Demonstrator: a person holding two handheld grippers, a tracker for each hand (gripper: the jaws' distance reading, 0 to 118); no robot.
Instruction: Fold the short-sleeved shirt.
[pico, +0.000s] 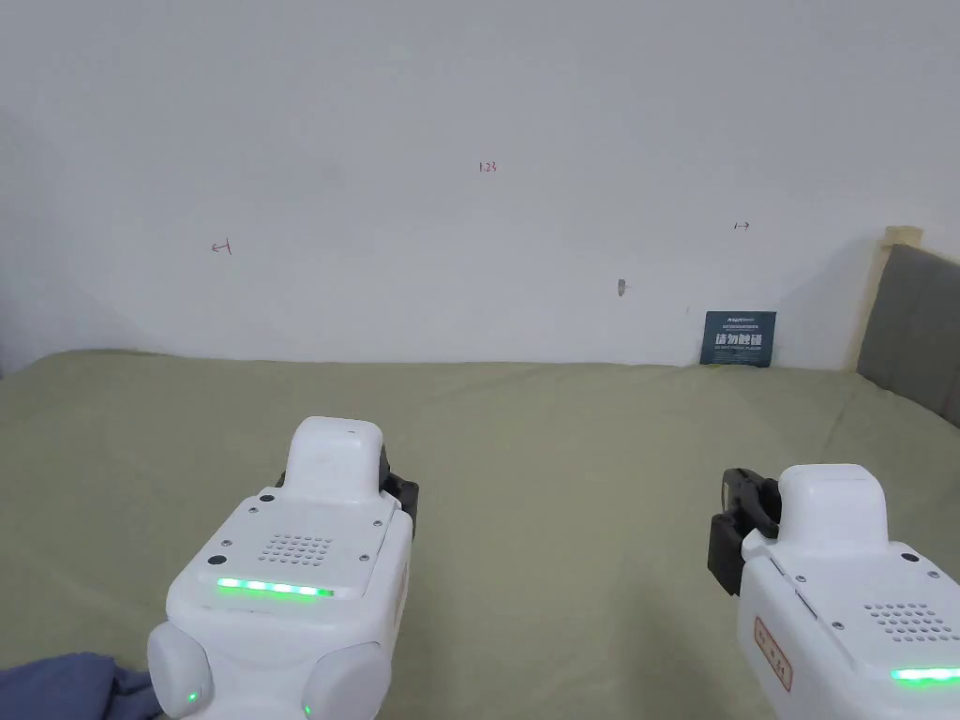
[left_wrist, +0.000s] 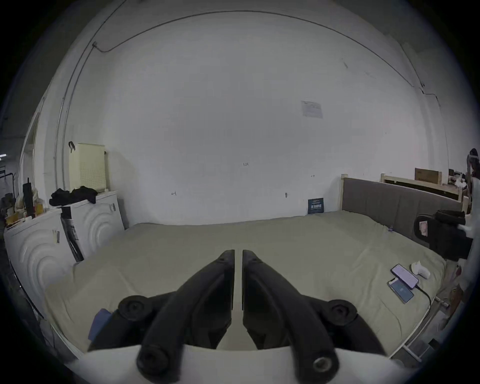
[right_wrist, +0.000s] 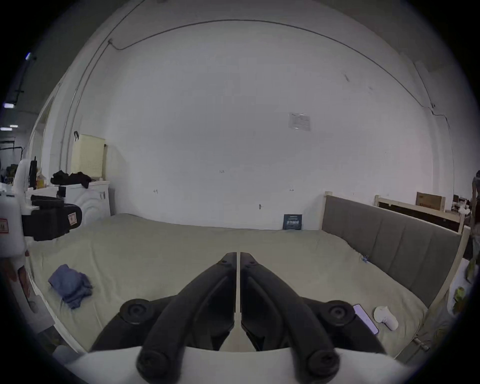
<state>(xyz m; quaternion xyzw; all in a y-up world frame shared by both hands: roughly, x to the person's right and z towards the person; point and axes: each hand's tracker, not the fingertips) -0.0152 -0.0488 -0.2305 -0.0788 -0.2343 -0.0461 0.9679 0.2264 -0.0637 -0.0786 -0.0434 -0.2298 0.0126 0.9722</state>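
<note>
Right gripper view: crumpled blue shirt (right_wrist: 70, 285) on bed (right_wrist: 161, 249), both grippers closed, empty.

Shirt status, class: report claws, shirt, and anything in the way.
Both claws, left and right, shut, empty, above bed. Blue shirt crumpled at near left corner, unfolded. Phones far right, clear.

Both claws, L (pico: 398, 492) & R (pico: 736, 534), over bed (pico: 562, 441); shirt (pico: 66, 684) bottom-left.

Head view bright, even; gripper views dim, fisheye-warped.
</note>
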